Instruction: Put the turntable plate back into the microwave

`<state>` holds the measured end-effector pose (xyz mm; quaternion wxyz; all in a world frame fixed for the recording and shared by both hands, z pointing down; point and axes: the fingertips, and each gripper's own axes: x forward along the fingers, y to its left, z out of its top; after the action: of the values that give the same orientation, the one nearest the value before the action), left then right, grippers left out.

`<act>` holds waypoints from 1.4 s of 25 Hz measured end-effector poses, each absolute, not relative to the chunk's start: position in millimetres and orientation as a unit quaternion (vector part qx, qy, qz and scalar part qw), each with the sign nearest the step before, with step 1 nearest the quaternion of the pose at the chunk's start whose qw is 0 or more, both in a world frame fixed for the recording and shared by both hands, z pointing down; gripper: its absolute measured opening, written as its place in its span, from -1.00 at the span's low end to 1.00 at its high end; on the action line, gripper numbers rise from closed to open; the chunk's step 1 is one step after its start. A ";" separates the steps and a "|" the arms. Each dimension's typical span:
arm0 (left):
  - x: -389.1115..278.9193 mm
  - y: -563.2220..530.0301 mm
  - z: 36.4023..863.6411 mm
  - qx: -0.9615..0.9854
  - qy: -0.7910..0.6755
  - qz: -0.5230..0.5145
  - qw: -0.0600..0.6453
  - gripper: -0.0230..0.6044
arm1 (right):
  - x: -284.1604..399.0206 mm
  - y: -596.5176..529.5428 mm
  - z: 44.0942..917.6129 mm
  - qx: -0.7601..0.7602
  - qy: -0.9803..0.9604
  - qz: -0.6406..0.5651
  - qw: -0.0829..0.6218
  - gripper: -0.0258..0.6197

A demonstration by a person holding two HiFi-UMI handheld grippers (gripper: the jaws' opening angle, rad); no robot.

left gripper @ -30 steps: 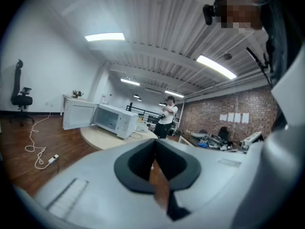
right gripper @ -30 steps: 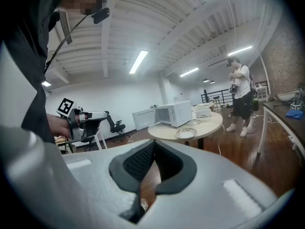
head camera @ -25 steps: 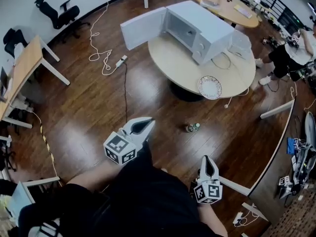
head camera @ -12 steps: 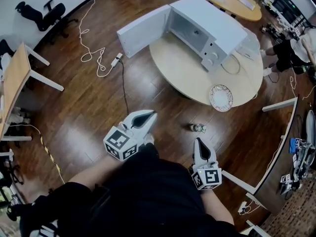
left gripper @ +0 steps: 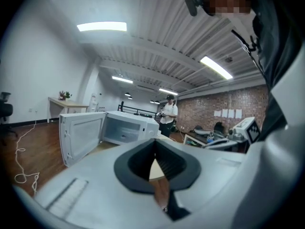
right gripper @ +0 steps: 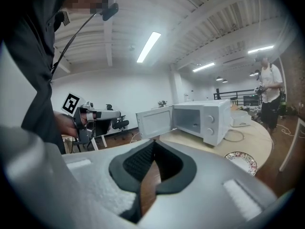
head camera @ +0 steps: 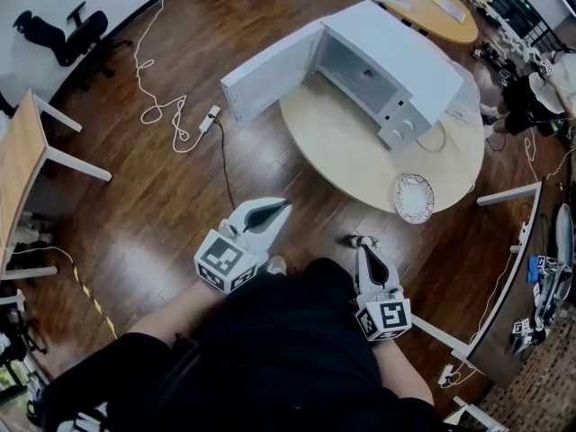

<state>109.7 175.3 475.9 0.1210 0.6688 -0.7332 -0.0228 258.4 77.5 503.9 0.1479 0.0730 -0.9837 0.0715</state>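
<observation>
Head view: the turntable plate [head camera: 414, 198] lies flat near the front-right edge of the round table [head camera: 342, 147]. It is outside the microwave [head camera: 396, 57], just off its knob end. The microwave door [head camera: 270, 70] hangs wide open and the cavity looks bare. Both tools are well apart from the table. The left gripper [head camera: 281, 205] and right gripper [head camera: 364, 246] are each clenched, tips together, with nothing between them.

We judge this step to be the approach to the plate. To do it well, we'd spread the right jaws before arriving and pinch the rim where it nears the table edge. Then we'd keep it level, swing round the open door and seat it centred on the cavity floor.

Count: one plate, one microwave, two knobs [right gripper: 208, 119], one door, two grippers, one person [right gripper: 269, 89] standing beyond the table.
</observation>
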 end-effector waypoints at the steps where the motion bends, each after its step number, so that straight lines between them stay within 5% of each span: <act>1: 107.4 173.5 473.2 0.672 -0.731 -0.022 0.116 -0.91 | 255.3 75.5 503.6 0.076 -0.984 0.071 0.148 -0.92; 19: 2.0 106.9 453.7 0.690 -0.716 0.034 0.095 -0.91 | 119.3 7.5 521.8 0.065 -0.984 0.109 0.127 -0.92; 35: -83.0 3.6 447.6 0.720 -0.687 0.073 0.062 -0.91 | 82.9 -92.5 504.0 0.142 -0.983 0.105 0.045 -0.92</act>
<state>-83.0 3.6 447.6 0.0622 0.7201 -0.6872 0.0728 82.9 -92.5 504.0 0.0453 0.1422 -0.9832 0.1054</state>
